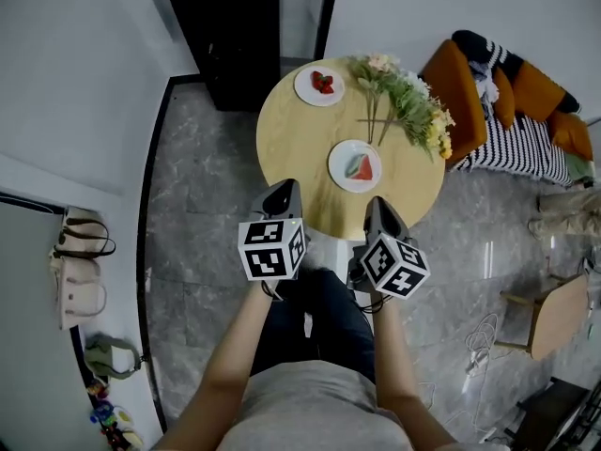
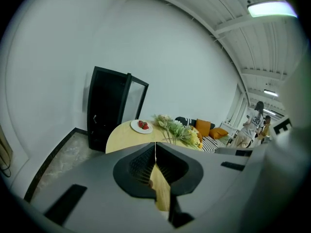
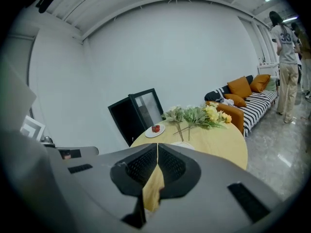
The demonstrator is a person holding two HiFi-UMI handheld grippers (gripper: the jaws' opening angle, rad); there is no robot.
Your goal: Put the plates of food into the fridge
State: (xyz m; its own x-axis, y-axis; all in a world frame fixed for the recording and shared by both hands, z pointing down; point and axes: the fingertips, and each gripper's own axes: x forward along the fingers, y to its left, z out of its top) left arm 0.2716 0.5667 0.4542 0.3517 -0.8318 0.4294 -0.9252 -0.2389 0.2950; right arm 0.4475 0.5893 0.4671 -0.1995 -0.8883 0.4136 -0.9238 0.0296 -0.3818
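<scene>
The right gripper [image 3: 157, 150] has its jaws pressed together with nothing between them; beyond them lies the round yellow table [image 3: 218, 141]; a plate of red fruit [image 3: 154, 130] sits at its far left edge; flowers [image 3: 197, 115] lie along the far edge; the white rim of a second plate [image 3: 182, 144] peeks just over the jaws; a black fridge [image 3: 130, 119] stands behind the table; a striped sofa [image 3: 250, 103] and a standing person [image 3: 286, 57] are at the right.
</scene>
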